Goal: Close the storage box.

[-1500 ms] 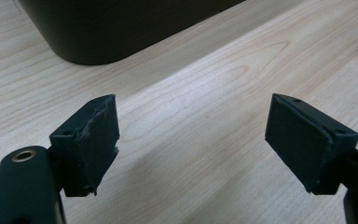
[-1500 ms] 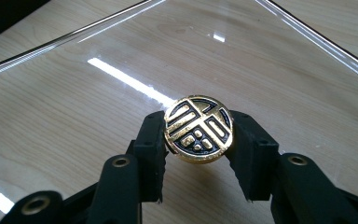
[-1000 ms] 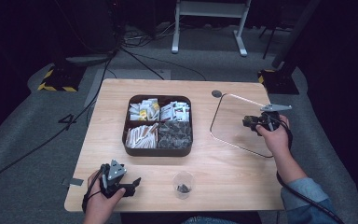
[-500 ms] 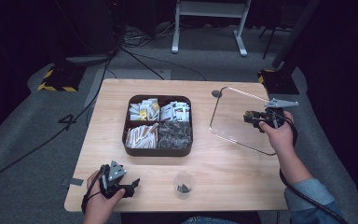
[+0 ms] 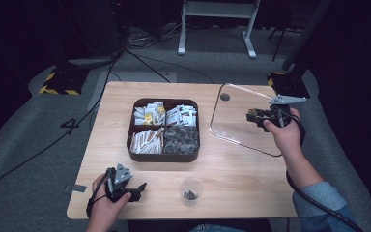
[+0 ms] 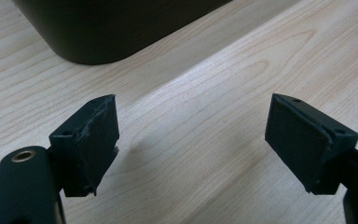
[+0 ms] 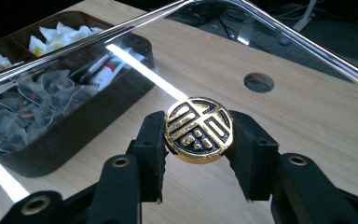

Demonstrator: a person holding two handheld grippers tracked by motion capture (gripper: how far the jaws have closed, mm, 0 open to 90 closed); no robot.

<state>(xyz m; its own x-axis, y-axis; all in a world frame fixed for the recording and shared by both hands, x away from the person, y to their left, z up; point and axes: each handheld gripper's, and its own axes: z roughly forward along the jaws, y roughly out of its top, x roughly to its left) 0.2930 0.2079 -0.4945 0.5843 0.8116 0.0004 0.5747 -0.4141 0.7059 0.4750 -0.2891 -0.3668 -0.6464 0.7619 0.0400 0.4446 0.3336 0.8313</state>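
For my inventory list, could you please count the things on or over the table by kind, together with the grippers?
Compartment tray: 1
Clear lid with gold knob: 1
Small clear cup: 1
Grippers: 2, the left gripper open and the right gripper shut on the knob
Total: 5

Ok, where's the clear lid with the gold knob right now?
In the high view the clear lid is at the table's right side, right of the compartment box, tilted, with its gold knob clamped in the right gripper.
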